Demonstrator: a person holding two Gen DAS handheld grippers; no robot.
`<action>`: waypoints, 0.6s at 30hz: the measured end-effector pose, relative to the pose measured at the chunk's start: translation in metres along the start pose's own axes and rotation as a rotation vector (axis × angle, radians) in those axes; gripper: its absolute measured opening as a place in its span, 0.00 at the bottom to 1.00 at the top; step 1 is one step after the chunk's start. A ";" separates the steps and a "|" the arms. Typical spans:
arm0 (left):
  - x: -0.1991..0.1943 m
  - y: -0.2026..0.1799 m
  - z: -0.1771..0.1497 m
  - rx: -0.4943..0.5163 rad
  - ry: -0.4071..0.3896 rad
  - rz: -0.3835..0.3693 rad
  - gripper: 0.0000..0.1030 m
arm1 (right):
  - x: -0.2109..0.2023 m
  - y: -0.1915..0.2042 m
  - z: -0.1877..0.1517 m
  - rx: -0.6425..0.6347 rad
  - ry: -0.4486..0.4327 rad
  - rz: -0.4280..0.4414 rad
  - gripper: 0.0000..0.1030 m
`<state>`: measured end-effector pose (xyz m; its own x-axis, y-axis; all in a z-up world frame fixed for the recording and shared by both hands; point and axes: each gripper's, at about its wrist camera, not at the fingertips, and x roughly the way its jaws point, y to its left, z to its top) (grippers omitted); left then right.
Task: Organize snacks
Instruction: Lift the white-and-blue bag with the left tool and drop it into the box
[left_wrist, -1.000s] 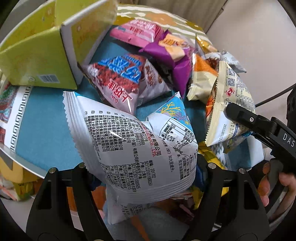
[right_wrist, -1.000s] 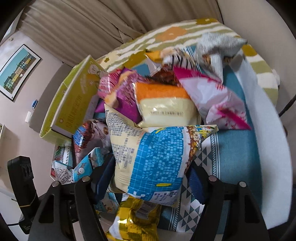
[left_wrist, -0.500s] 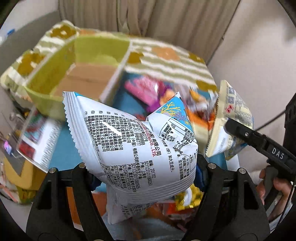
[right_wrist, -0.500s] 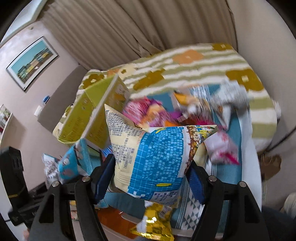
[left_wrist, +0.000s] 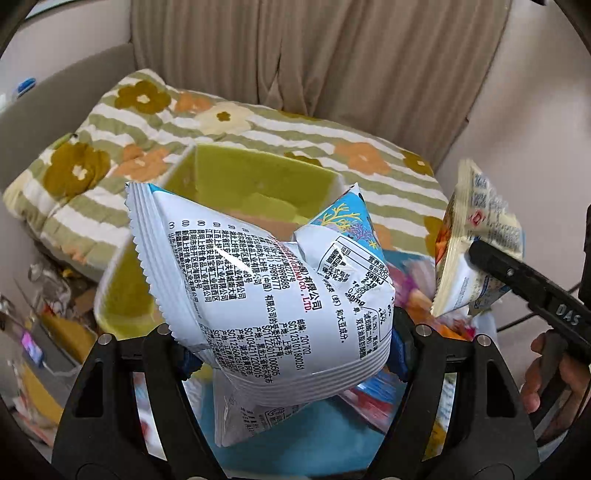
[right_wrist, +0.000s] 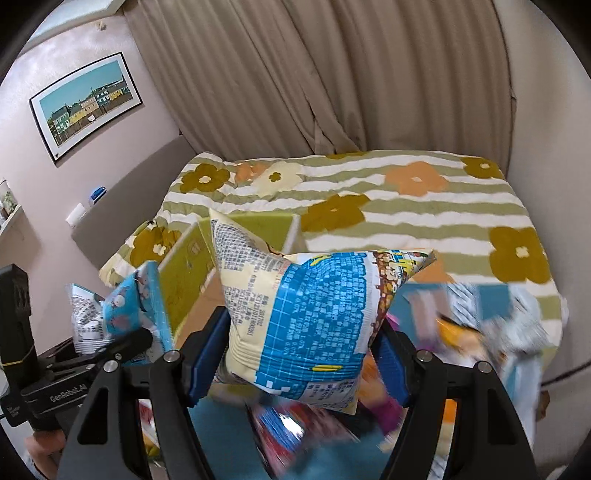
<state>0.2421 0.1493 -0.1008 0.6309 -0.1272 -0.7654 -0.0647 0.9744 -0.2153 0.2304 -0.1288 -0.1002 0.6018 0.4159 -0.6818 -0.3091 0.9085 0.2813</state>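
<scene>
Above the green box (left_wrist: 258, 177): left gripper (left_wrist: 288, 350) clamps white bag (left_wrist: 258, 295), right gripper (right_wrist: 295, 354) clamps blue-yellow bag (right_wrist: 314, 317); both light, puffy, slippery — pinch mid-body.

"CO., LTD." on white snack bag (left_wrist: 266, 295)

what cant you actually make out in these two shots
- Left wrist view: the green box floor, mostly hidden behind the white snack bag in the left gripper.
- Right wrist view: the snack pile, motion-blurred; the cream and blue bag in the right gripper covers part.
</scene>
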 end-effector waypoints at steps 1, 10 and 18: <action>0.006 0.007 0.010 0.004 0.007 0.000 0.70 | 0.006 0.006 0.005 0.004 -0.009 0.008 0.67; 0.093 0.066 0.094 0.108 0.108 -0.043 0.71 | 0.091 0.066 0.053 0.004 0.029 -0.079 0.68; 0.155 0.067 0.113 0.188 0.183 -0.031 1.00 | 0.132 0.073 0.058 0.044 0.080 -0.175 0.68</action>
<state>0.4226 0.2157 -0.1650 0.4791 -0.1722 -0.8607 0.1084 0.9847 -0.1366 0.3299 -0.0049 -0.1306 0.5823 0.2479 -0.7743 -0.1710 0.9684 0.1815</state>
